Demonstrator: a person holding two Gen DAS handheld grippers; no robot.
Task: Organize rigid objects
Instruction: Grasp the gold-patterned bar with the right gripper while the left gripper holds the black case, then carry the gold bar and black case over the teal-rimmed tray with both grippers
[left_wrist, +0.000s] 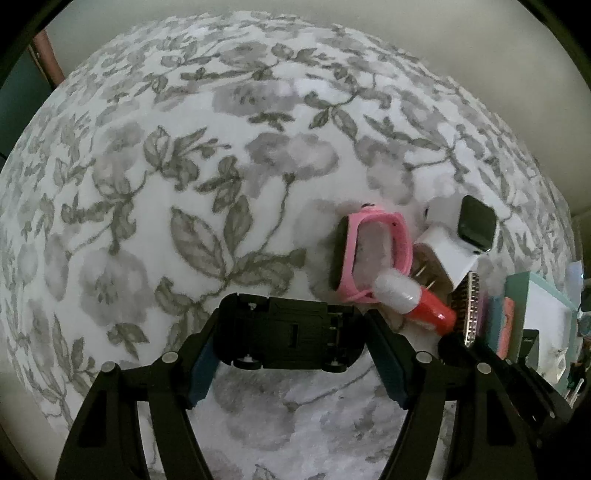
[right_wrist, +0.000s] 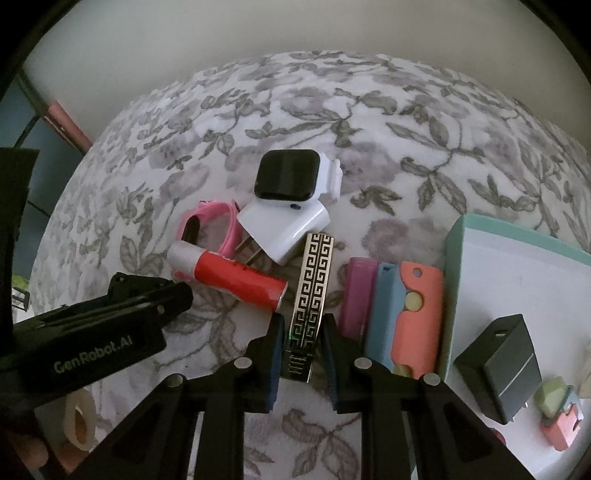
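Your left gripper (left_wrist: 291, 332) is clamped on a small black toy car (left_wrist: 295, 332), one pad on each end, above the flowered bedspread (left_wrist: 184, 166). The car lies sideways across the jaws, so its long side runs from left to right, and you see its underside and wheels. Your right gripper (right_wrist: 301, 325) is squeezed tight on a flat bar with a black and gold maze pattern (right_wrist: 310, 295). The bar's long side points away from you, toward the white charger (right_wrist: 284, 229). Here is what could go wrong. The bar is thin and smooth, so it may slip out if you tilt it fast. Its far end is very near the charger and the red glue stick (right_wrist: 236, 277), so a push forward could knock them into the pink band (right_wrist: 210, 229) and the white watch (right_wrist: 291, 177). The car is held only by its ends, so a bump could twist it loose. The white tray (right_wrist: 517, 266) on the right looks like the place for things.
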